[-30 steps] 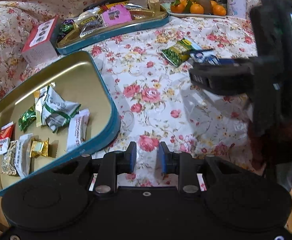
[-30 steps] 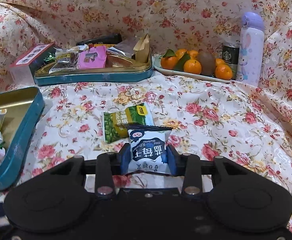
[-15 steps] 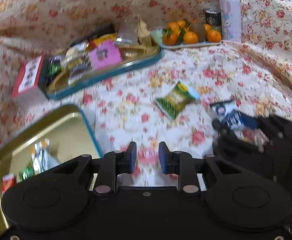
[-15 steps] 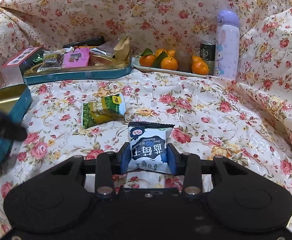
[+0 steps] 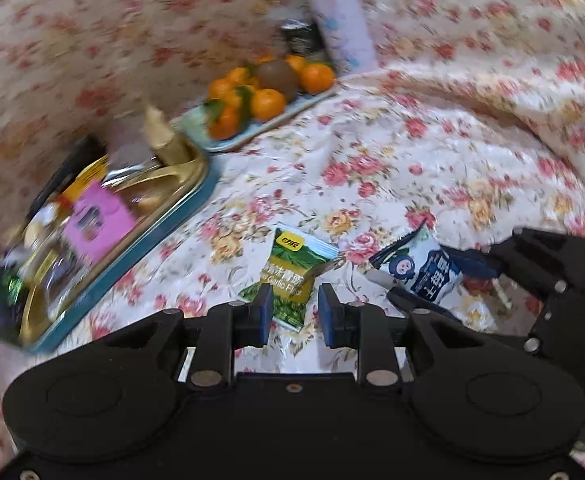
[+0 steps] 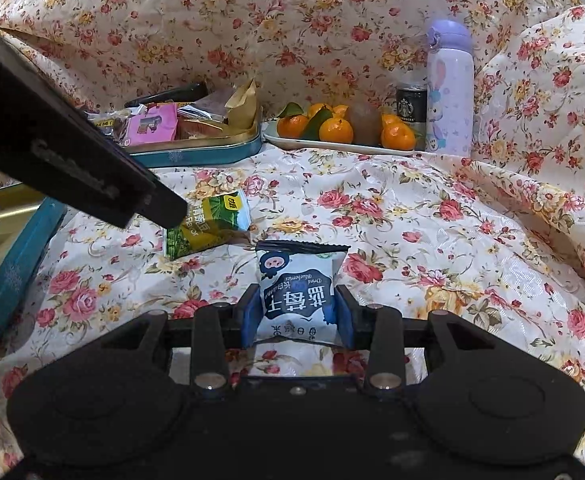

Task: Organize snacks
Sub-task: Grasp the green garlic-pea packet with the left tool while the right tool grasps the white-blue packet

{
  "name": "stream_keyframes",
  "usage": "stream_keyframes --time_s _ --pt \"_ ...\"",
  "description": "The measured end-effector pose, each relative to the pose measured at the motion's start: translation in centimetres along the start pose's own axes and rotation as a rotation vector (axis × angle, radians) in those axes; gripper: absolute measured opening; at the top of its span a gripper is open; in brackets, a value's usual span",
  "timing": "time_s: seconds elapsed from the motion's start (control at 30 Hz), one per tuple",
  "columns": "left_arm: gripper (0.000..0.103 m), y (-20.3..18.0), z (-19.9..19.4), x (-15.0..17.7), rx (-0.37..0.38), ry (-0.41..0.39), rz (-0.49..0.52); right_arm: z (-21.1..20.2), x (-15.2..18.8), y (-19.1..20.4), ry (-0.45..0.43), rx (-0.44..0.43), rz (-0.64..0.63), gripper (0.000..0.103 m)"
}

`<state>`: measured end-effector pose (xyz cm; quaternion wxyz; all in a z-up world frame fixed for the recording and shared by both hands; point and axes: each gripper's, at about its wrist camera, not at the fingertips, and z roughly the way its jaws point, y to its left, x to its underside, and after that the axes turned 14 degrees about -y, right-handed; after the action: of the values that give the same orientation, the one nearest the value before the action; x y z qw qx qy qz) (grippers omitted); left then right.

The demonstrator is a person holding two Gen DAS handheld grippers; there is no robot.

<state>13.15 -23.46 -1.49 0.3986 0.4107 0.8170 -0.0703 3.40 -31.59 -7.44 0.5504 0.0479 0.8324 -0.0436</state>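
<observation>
left tool (image 5: 291,312) swung over, seemingly above green packet (image 5: 292,276).

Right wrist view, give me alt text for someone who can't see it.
The right gripper, jaws opening, has a white and blue snack packet between its fingers above a floral cloth. The left gripper reaches over a green snack packet. Behind are a snack tin, a plate of oranges and a purple bottle.

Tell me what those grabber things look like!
Both are black plastic. The left gripper has two round black discs at its base, silver screws, and blue pads on its two fingers. The right gripper looks the same: black arms, silver screws, blue pads. No cables or sleeves show.
</observation>
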Motion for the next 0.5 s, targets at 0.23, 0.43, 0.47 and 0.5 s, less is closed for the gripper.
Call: stream_keyframes --time_s 0.23,0.43,0.47,0.5 --pt "0.035 0.7 1.6 -0.4 0.018 0.032 0.059 -0.2 0.1 -0.1 -0.008 -0.004 0.005 0.041" --pt "0.036 0.6 3.0 -0.2 0.036 0.056 0.102 -0.2 0.1 -0.1 -0.006 -0.004 0.009 0.041" --pt "0.036 0.6 3.2 -0.2 0.042 0.060 0.101 -0.2 0.1 -0.1 -0.006 -0.005 0.010 0.041" --pt "0.037 0.6 3.4 -0.2 0.044 0.066 0.102 -0.2 0.1 -0.1 -0.006 -0.006 0.011 0.041"
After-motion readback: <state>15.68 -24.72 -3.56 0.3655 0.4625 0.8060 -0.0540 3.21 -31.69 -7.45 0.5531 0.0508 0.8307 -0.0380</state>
